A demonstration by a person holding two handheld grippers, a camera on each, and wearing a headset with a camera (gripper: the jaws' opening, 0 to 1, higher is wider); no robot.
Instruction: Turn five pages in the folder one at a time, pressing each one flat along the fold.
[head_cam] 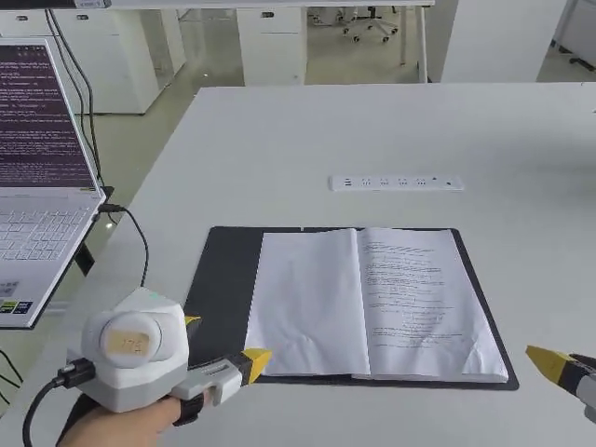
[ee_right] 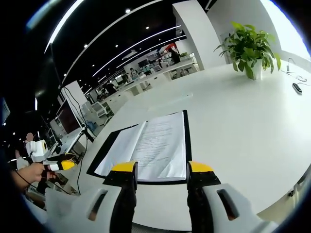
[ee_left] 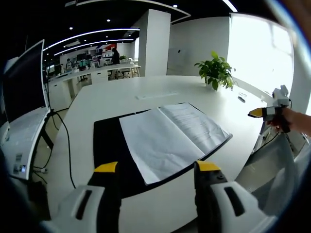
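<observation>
A black folder (head_cam: pixel 223 279) lies open on the white table, with a blank turned page (head_cam: pixel 307 303) on its left and a printed page (head_cam: pixel 419 303) on its right. My left gripper (head_cam: pixel 222 346) hovers open near the folder's front left corner, holding nothing; its yellow-tipped jaws frame the folder (ee_left: pixel 109 141) in the left gripper view. My right gripper (head_cam: pixel 559 365) sits off the folder's front right corner with one yellow tip showing. In the right gripper view its jaws stand apart, open and empty, in front of the folder (ee_right: pixel 155 141).
An open laptop (head_cam: pixel 37 186) stands at the table's left edge, its cable (head_cam: pixel 140 242) trailing toward the folder. A white power strip (head_cam: pixel 396 182) lies beyond the folder. A potted plant (ee_right: pixel 250 48) stands at a far table edge.
</observation>
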